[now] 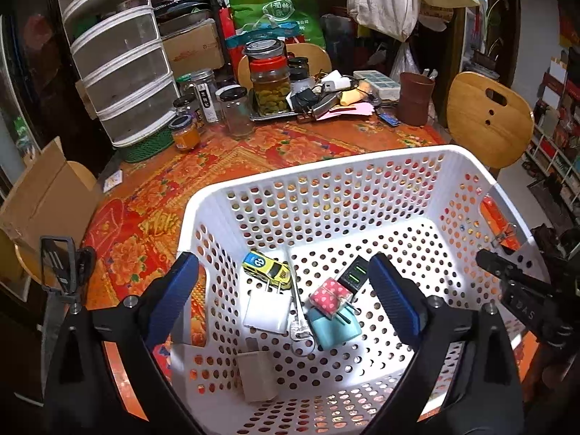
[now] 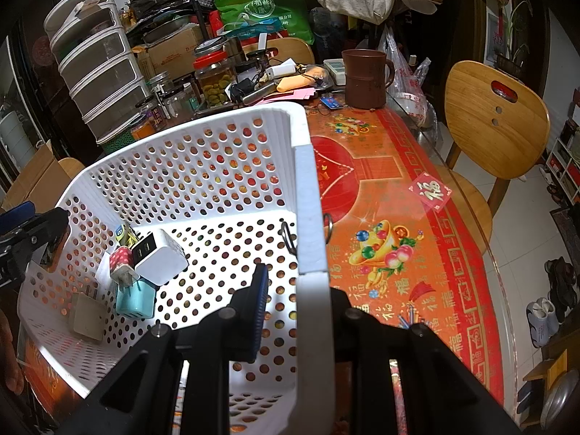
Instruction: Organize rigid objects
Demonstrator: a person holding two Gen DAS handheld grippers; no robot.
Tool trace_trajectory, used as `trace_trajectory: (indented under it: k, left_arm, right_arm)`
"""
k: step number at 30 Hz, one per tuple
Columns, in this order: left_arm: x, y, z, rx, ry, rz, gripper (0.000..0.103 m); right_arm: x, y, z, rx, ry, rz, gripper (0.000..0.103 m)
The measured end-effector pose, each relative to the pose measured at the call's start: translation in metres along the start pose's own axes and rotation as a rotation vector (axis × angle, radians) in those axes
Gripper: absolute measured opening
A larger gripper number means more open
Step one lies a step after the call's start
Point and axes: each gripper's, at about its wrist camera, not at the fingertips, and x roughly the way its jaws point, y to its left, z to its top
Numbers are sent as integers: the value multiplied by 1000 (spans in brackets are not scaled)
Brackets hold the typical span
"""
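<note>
1. Left wrist view: left tongs (image 1: 282, 290) spread wide, empty, above the white basket (image 1: 326, 166); toy car (image 1: 267, 269), chargers and clip clustered on its floor. Best lowered straight onto one item, clear of neighbours.
2. Right wrist view: right tongs (image 2: 301, 290) pinching the basket (image 2: 308, 195) wall; worth holding steady on the worktop (image 2: 391, 217).

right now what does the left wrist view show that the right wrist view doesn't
Only the left wrist view shows the open left gripper above the basket, with a nail clipper among the chargers. Only the right wrist view shows the right gripper straddling the white basket's wall; whether it is gripping is unclear. Both show the yellow toy car and teal charger.
</note>
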Motion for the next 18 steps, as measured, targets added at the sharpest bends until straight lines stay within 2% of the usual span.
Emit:
trace_trajectory:
  k: [4,8,9,10,11,12,13,15,18]
  left_arm:
    - [-15,10,-11,-14,-55,-21,95]
    - [-48,22,-28,-10,-143,-13,102]
    - [-58,24,-33,-8,-164,-6,102]
    - [-70,28,-40,-13,-189,6,102]
    - [-83,33,-48,-19,-207,12,102]
    - [-94,36,-55,-23,-218,7,102]
    - [-108,41,-64,-26,-233,-10,102]
    - [-133,49,-81,-41,-255,-34,102]
    - [-172,61,-114,-67,-293,-51,102]
  right_arm:
    - [-3,-1,-1,3,-16,-9,32]
    - [-25,-2,-4,11,-41,-54,39]
    - [-41,0,-9,1,-72,-53,45]
    - [-51,3,-13,-5,-93,-53,58]
    - [-69,9,-20,-20,-129,-57,67]
    - [-86,15,-27,-41,-164,-53,82]
    - [-98,20,-34,-59,-194,-46,93]
    - [-132,37,-56,-111,-275,-32,103]
    - [-176,59,-91,-163,-357,-55,103]
